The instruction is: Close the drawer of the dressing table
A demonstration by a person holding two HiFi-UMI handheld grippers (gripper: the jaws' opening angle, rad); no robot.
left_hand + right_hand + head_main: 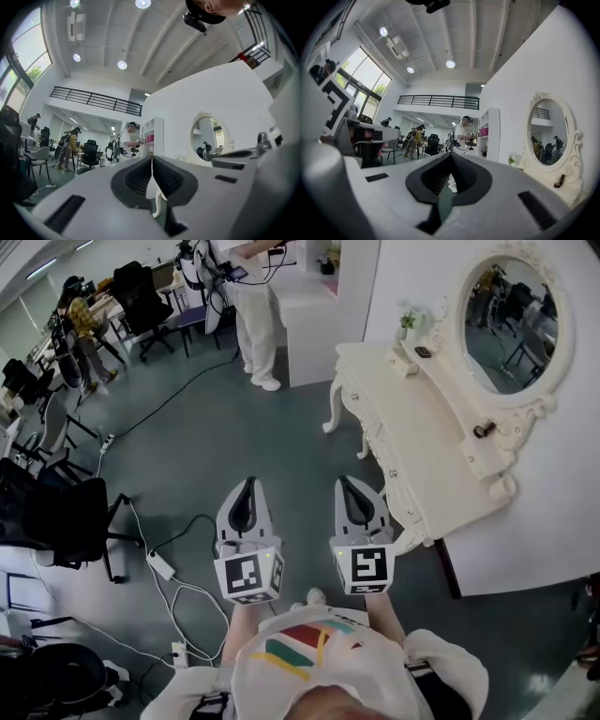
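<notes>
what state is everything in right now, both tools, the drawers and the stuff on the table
left tool: shut, nothing between its jaws, held in the air
right tool: shut, empty, held in the air beside the left one
drawers: look flush with the front of the dressing table, none seen pulled out
mirror: upright at the back of the table
small plant: upright on the tabletop

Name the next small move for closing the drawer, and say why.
Probably bring the right gripper toward the dressing table's front. Both grippers are shut, empty and apart from the table, which stands to their right; the left gripper is farther from it.
</notes>
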